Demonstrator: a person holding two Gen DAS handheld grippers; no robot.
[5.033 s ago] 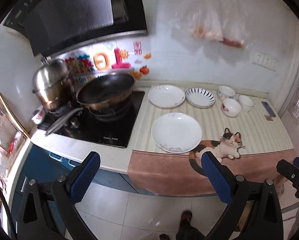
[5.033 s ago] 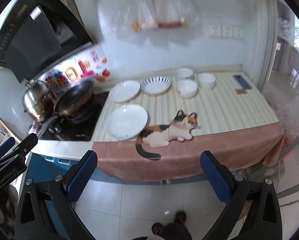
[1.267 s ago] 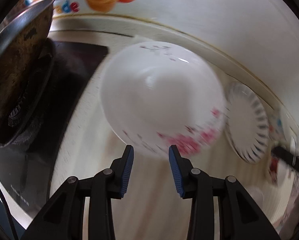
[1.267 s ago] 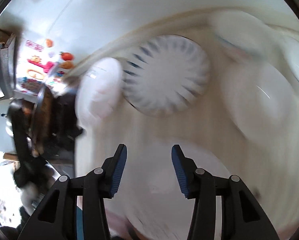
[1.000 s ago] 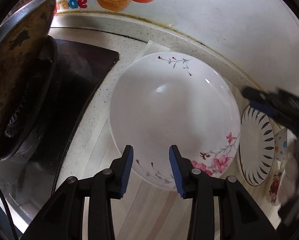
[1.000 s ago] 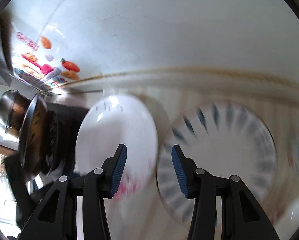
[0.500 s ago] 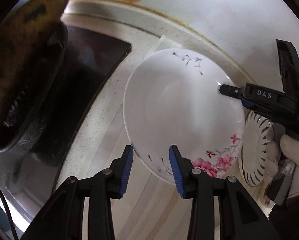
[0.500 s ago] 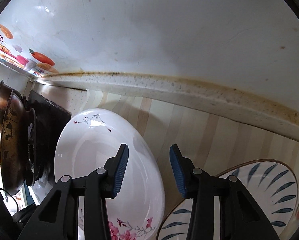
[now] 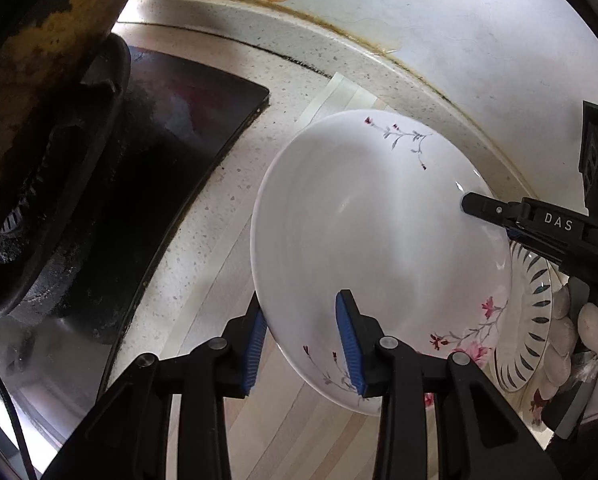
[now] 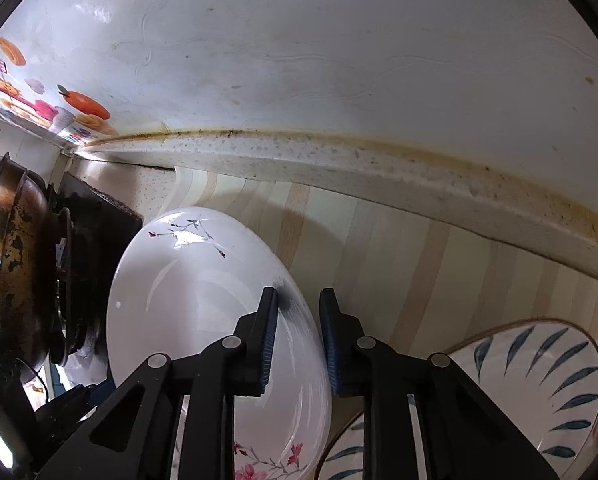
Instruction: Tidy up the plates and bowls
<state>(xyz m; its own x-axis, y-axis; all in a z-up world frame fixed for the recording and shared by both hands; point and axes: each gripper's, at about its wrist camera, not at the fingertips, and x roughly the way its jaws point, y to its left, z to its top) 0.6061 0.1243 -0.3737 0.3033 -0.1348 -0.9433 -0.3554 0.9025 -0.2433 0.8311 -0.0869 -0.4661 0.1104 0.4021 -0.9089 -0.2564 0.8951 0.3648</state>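
Left gripper [image 9: 301, 350] straddles the floral plate [image 9: 379, 240] near rim, narrowly open; right gripper [image 10: 297, 346] likewise at its far rim. Striped plate [image 10: 539, 380] just beside.

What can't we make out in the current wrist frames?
- Left wrist: whether the left claw pinches the floral plate; the rim hides one pad's contact.
- Right wrist: right claw straddles the rim, grip unclear.
- Striped plate: cut off by the frame edge.
- Wok: contents unseen.
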